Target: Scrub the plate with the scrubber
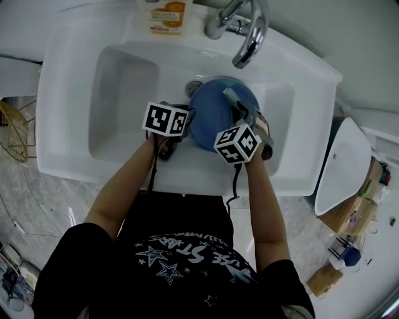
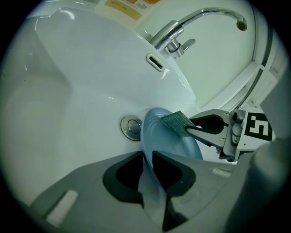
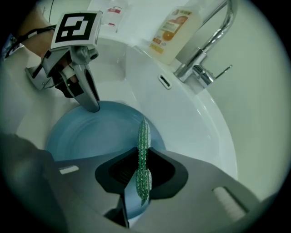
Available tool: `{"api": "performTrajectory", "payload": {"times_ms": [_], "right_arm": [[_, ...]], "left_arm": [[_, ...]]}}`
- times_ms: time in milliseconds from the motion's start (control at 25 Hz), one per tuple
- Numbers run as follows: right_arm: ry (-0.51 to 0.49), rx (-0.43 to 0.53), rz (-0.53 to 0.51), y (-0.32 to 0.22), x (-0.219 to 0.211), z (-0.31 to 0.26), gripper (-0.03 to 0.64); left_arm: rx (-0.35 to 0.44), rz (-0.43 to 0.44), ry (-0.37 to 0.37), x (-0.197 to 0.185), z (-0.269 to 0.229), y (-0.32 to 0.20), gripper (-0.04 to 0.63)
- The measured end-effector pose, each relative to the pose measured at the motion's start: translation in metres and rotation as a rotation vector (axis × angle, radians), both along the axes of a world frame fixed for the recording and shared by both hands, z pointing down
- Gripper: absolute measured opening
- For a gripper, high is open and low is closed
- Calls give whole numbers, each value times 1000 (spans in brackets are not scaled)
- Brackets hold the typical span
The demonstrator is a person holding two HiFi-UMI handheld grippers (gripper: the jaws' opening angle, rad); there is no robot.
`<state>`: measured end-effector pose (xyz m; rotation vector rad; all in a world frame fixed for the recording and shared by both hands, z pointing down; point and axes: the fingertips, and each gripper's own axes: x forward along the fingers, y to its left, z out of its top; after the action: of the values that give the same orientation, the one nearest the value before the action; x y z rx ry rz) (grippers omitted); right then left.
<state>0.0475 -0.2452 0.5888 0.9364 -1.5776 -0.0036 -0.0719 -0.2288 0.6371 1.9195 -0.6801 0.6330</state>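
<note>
Left claw [image 2: 148, 159] is closed on the rim of the plate [image 2: 169, 145]. Right claw [image 3: 142, 157] is closed on the green scrubber [image 3: 143, 134], whose free end lies against the plate's upper part. The plate stands tilted just beside the drain [image 2: 132, 127] in the white sink [image 1: 124, 87]. The faucet [image 1: 246, 31] and a bottle [image 1: 167, 15] stand behind the drain. The plate is blue, round and smooth.

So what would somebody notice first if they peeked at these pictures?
The blue plate stands out most, down in the white sink near the drain, with the left gripper pinching its rim. Next is the green scrubber, clamped in the right gripper and held against the plate. A shiny tap curves over the sink's back edge.
</note>
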Motion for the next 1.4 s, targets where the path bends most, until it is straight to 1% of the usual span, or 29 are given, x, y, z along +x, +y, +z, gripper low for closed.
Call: {"api": "performTrajectory", "payload": {"times_ms": [280, 400, 520, 720, 960, 1240, 1400], "right_arm": [[-19, -65, -78, 3, -24, 24, 101], [-25, -87, -138, 8, -34, 31, 101], [-18, -116, -244, 14, -47, 37, 100], [62, -153, -468, 30, -65, 48, 100], [122, -172, -675, 50, -73, 51, 100], [171, -201, -890, 78, -72, 48, 98], [205, -254, -1016, 98, -61, 46, 98]], "left_arm": [[3, 12, 13, 0, -1, 0, 80], [6, 13, 13, 0, -2, 0, 80], [5, 11, 15, 1, -2, 0, 80], [-1, 2, 19, 0, -1, -1, 80], [-7, -4, 20, 0, 0, -2, 79], [-8, -15, 21, 0, -1, -4, 74], [-8, -12, 22, 0, -1, -4, 74]]}}
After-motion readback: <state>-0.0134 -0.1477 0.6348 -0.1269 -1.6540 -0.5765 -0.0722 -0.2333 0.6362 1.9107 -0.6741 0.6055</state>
